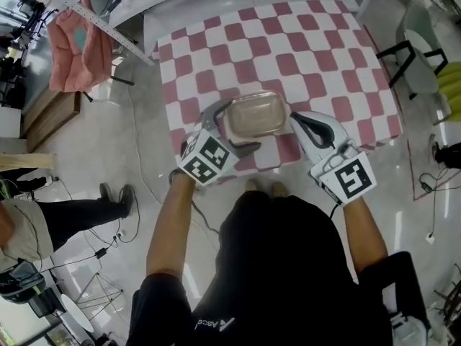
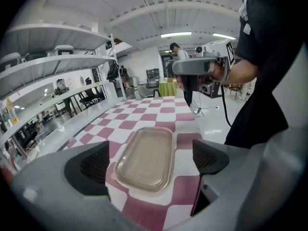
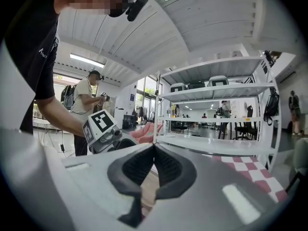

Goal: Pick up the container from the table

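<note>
The container [image 1: 255,114], a shallow, translucent beige rectangle with rounded corners, lies flat on the pink-and-white checked tablecloth [image 1: 317,56], close to the table edge nearest the person. The left gripper [image 1: 243,125] is at the container's left end with its jaws spread wide. In the left gripper view the container [image 2: 144,158] lies between the two dark pads [image 2: 94,165] with cloth showing on both sides, so neither pad touches it. The right gripper [image 1: 292,117] comes in at the container's right end. Its own view shows that gripper [image 3: 154,150] with its pads closed, meeting at the tips. A sliver of beige shows in the narrow gap below them, and I cannot tell whether they pinch the rim. From the left gripper view the right gripper [image 2: 199,66] appears above and beyond the container's far end, held in a bare hand. The left gripper's marker cube [image 3: 99,124] shows in the right gripper view. Past the table's left corner a pink cloth [image 1: 75,45] hangs on a metal rack, and another person [image 1: 65,211] stands on the glossy floor at the left. White shelves [image 3: 216,90] run along the far side of the table.
</note>
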The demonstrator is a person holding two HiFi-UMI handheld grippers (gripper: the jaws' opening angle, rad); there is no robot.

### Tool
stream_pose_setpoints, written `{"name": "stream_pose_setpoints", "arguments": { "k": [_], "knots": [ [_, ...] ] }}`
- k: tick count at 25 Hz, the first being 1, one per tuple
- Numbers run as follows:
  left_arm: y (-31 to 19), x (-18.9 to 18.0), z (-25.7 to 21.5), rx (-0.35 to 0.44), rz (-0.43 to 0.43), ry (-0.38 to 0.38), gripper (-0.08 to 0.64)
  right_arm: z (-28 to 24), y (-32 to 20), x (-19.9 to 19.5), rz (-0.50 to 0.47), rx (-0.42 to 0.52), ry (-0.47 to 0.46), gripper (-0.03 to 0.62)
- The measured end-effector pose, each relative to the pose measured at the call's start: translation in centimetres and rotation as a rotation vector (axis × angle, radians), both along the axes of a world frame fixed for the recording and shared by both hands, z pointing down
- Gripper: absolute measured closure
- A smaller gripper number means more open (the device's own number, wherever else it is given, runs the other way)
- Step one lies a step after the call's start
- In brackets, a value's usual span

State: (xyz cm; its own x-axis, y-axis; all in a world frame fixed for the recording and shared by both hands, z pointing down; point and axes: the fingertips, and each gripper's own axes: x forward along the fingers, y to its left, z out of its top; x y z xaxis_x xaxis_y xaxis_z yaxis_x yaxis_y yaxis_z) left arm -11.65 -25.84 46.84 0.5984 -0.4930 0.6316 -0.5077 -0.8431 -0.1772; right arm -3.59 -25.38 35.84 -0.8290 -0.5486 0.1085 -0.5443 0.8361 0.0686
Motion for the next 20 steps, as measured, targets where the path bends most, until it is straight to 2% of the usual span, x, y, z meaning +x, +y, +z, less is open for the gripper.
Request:
{"name": "stream_pose_setpoints", "arguments": {
  "k": [4,13,20],
  "knots": [
    [-1.0,0.2,2.5,-0.081,0.097,-0.095,-0.036,0.3,-0.9,-0.2,0.037,-0.008,0.001,0.589],
    [-2.7,-0.3,6.8,-0.228,0.194,-0.234,-0.038,1.3,-2.3,0.3,0.089,-0.04,0.002,0.589],
    [-3.3,-0.8,9.1,-0.281,0.222,-0.303,-0.04,2.3,-3.1,0.7,0.11,-0.061,0.002,0.589]
  ]
}}
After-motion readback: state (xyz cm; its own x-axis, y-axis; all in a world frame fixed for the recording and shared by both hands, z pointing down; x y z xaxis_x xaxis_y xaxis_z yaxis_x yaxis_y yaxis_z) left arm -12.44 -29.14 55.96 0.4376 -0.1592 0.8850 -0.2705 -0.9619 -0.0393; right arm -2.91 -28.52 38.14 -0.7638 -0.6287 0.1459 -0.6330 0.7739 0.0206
